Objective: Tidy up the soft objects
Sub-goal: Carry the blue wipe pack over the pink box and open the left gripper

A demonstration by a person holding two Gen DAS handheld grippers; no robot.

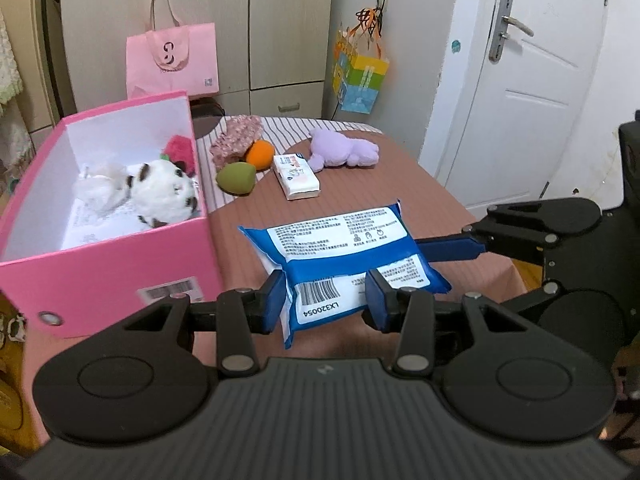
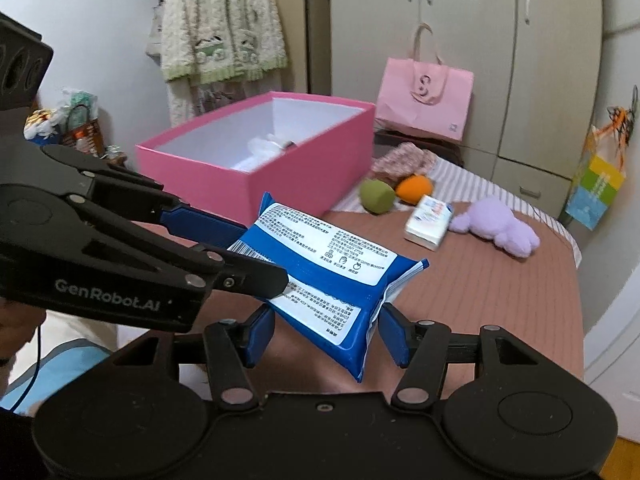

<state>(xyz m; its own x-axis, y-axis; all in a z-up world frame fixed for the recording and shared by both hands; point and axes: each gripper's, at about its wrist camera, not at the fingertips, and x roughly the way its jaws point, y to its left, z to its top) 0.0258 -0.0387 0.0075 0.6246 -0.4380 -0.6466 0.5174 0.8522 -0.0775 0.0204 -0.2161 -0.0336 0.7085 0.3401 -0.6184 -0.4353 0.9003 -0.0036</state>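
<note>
Both claws are clamped on the blue wipes pack point(image 1: 340, 256), held in the air just beside the pink box point(image 1: 108, 264): left gripper point(image 1: 326, 300) at one end, right gripper point(image 2: 326, 332) at the other. It looks soft, light and slippery-skinned; grip the padded ends, not the seams.

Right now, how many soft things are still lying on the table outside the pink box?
5: a floral cloth at the back, orange plush, green plush, white tissue pack, purple plush toy on the right. More may hide behind the pink box.

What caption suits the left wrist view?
Both tools hold a blue plastic wipes pack beside the open pink cardboard box.
</note>
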